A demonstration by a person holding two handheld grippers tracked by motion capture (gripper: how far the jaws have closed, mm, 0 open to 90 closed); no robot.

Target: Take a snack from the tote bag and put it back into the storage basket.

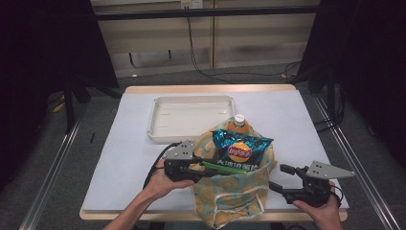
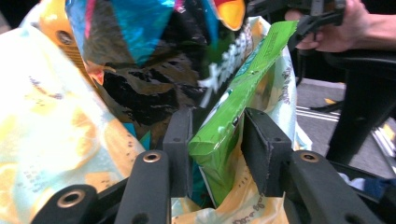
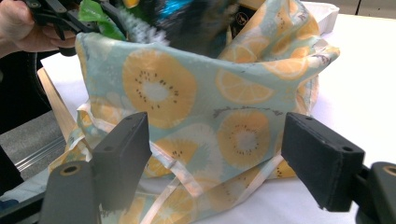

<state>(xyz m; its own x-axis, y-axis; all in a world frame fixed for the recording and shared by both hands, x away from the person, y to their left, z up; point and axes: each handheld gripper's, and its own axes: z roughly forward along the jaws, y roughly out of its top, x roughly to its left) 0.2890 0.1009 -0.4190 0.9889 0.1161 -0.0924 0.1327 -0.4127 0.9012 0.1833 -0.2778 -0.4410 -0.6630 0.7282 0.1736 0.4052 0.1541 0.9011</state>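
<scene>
A fruit-print cloth bag [image 1: 234,196] stands open at the table's front middle. Out of its mouth rise a blue chips bag [image 1: 241,151], an orange bottle with a white cap [image 1: 238,123] and a flat green packet [image 1: 225,168]. My left gripper [image 1: 203,170] reaches in from the bag's left. In the left gripper view its jaws [image 2: 217,135] press on the lower end of the green packet [image 2: 247,74], in front of the chips bag [image 2: 140,60]. My right gripper [image 1: 278,176] stays just right of the bag. Its jaws [image 3: 215,154] stand wide apart, facing the bag's side [image 3: 187,93] with nothing between them.
A white tray [image 1: 158,120] lies behind the bag, toward the far edge. The white-covered table [image 1: 129,167] has bare room to the left and the right. Dark stands and cables flank the table on the floor.
</scene>
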